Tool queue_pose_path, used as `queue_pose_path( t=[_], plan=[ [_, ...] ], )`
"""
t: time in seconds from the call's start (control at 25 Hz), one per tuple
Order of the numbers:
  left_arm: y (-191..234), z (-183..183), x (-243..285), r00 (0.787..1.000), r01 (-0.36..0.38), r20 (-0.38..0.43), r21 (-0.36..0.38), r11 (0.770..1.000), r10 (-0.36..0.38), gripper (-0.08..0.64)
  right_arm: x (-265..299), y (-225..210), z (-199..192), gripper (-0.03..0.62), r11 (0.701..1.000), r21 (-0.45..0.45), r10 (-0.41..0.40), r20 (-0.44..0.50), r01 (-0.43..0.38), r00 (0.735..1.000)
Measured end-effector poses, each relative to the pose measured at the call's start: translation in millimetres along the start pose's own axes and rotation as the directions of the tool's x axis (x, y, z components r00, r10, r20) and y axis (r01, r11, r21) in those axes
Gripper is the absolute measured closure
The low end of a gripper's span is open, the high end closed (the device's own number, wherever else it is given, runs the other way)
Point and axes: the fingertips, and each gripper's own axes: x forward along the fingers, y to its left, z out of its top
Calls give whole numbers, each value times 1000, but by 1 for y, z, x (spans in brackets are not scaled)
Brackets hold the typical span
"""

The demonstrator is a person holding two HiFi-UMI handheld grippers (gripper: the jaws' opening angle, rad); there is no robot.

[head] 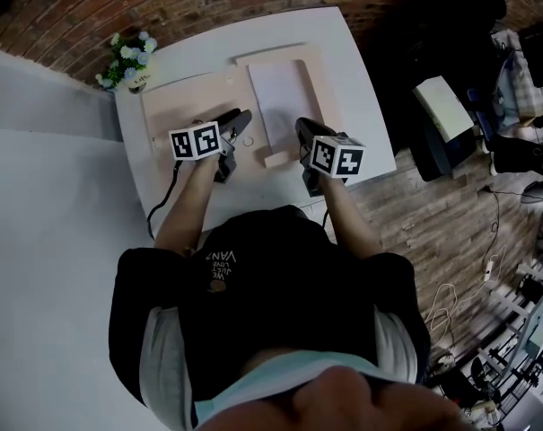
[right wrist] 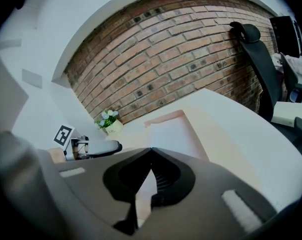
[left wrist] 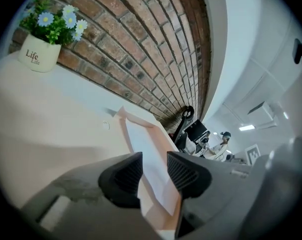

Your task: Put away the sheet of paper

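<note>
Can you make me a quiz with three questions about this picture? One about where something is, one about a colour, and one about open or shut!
1. Where is the flower pot?
A. On the far left corner of the table
B. On the paper
C. On the floor

2. What colour is the folder under the sheet of paper?
A. Green
B. Pink
C. Blue

3. How do the jaws of the right gripper stand?
A. Wide apart
B. Tips together
C. Out of sight

Answers: A, the pot stands at the corner by the brick wall; B, a pink rim frames the white sheet; B, the right gripper view shows the tips meeting.
</note>
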Motion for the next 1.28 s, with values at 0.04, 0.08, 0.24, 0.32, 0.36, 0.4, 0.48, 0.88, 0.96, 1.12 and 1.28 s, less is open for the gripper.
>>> queue_pose_path(
  t=[0.04,0.08,0.24,0.32,0.36,0.4,0.48,0.88,0.96,1.12,1.28],
  plan=[
    [0,1,-2,1000,3,7,2,1000,-3,408,0,2,0,594,1000,2,-1,5,1,1000],
    [0,3,-5,1000,4,14,5,1000,-4,422,0,3,0,594,1000,3,-2,10,2,1000],
    [-1,6,-12,1000,4,28,30,1000,-5,460,-2,9,0,594,1000,3,-4,26,4,1000],
    [0,8,-17,999,4,38,47,999,-6,487,-3,12,0,594,1000,1,-6,34,6,999],
    [1,9,-19,999,5,44,54,999,-8,520,-3,14,0,594,1000,0,-7,38,7,999],
    [2,9,-21,999,8,51,58,998,-11,541,-3,15,0,594,1000,-1,-9,41,9,999],
    [4,9,-25,998,15,65,64,998,-19,560,-3,18,-1,594,1000,-4,-12,46,12,999],
    [1,15,-45,997,8,81,133,991,-19,560,-6,31,-2,594,999,-13,-40,97,41,994],
    [-2,16,-47,996,27,80,157,987,-40,560,-6,34,-2,594,999,-15,-43,105,45,994],
    [-4,16,-55,995,50,79,191,980,-66,560,-4,42,-4,594,998,-26,-48,116,52,992],
    [-5,20,-64,991,72,92,233,970,-96,560,-3,52,-4,594,998,-37,-45,150,52,988]
  ],
)
